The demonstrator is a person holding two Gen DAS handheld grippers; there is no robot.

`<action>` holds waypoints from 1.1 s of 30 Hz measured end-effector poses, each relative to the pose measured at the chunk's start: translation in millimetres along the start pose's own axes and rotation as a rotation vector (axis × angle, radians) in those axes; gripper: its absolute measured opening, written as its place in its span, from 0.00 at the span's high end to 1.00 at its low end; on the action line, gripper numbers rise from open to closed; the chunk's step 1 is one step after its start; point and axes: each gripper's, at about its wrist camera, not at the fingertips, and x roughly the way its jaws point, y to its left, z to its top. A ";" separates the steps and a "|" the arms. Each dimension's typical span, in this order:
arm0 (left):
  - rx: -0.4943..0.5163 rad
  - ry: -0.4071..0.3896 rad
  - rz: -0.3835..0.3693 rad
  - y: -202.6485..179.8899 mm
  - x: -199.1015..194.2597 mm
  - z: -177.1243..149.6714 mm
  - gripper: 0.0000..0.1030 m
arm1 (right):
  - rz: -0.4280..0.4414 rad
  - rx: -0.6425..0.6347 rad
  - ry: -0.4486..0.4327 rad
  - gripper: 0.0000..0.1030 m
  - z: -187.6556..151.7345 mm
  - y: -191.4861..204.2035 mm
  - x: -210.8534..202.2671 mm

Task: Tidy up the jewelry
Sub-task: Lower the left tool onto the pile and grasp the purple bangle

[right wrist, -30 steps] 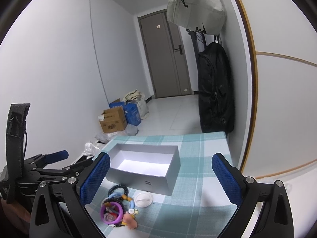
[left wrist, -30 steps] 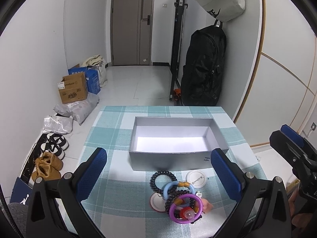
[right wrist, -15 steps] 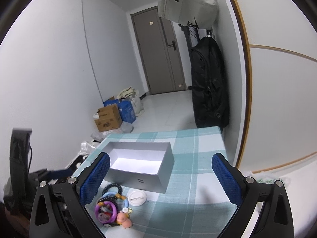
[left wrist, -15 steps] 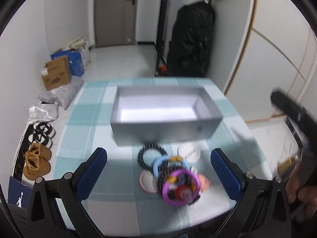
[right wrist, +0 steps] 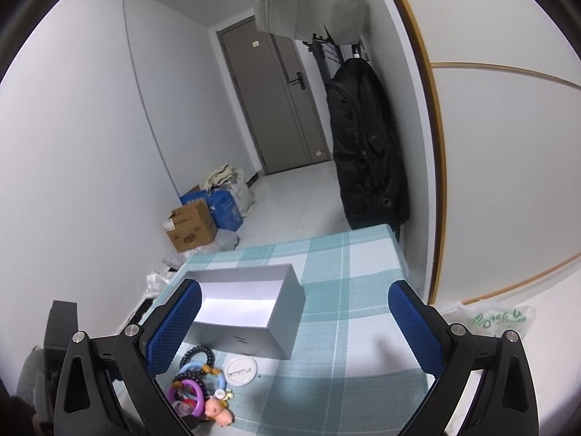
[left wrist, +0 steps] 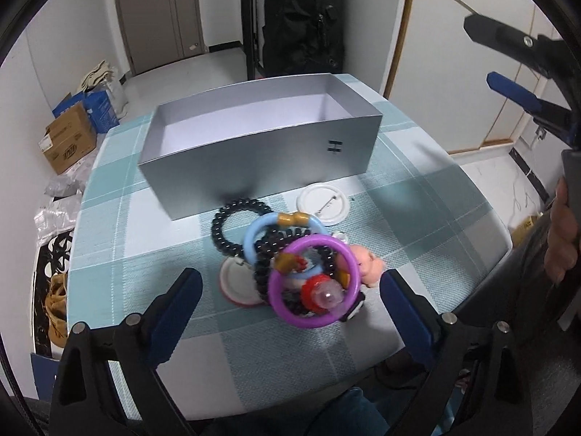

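A pile of jewelry lies on the checked tablecloth (left wrist: pixel 145 254): a purple ring (left wrist: pixel 314 283), a blue ring (left wrist: pixel 279 243), black bead bracelets (left wrist: pixel 236 227), two white badges (left wrist: pixel 323 203) and a pink figure (left wrist: pixel 366 265). An open grey box (left wrist: pixel 261 145) stands just behind the pile. My left gripper (left wrist: pixel 287 305) is open and empty, above the pile's near side. My right gripper (right wrist: pixel 290 323) is open and empty, higher up and to the right; the pile (right wrist: pixel 198 392) and the box (right wrist: pixel 247 312) show at its lower left.
The table edge runs close in front and at the right (left wrist: pixel 501 232). A black bag (right wrist: pixel 366 145) hangs on the wall beyond the table. Cardboard boxes (right wrist: pixel 192 225), plastic bags and shoes sit on the floor to the left.
My left gripper has moved forward and down toward the jewelry pile, which now looks larger. My right gripper has risen and swung slightly. Both stay open.
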 end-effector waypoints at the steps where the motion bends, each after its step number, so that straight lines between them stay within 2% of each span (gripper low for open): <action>1: 0.001 0.003 -0.004 -1.0 0.0 0.7 0.16 | 0.000 0.002 -0.001 0.00 0.1 -0.8 -0.4; 5: -0.013 0.020 -0.028 -0.4 2.1 -0.2 0.28 | 0.003 0.008 -0.007 0.00 1.3 -2.4 -2.5; 7: -0.035 0.030 -0.058 4.4 3.4 -1.0 0.43 | 0.005 0.014 -0.011 0.00 1.7 -3.1 -3.3; 9: -0.056 0.034 -0.085 6.9 3.5 -0.8 0.48 | 0.006 0.019 -0.012 0.00 1.5 -3.7 -3.6; 17: -0.101 0.013 -0.122 13.2 -1.5 1.8 0.50 | 0.006 0.003 -0.007 0.00 0.3 -0.9 -4.0; 25: -0.129 -0.017 -0.167 16.6 -6.5 8.3 0.55 | -0.006 -0.008 0.040 0.00 -5.0 3.4 1.7; 33: -0.162 -0.030 -0.199 24.3 -5.9 16.1 0.56 | -0.013 -0.035 0.077 0.00 -10.7 8.3 7.4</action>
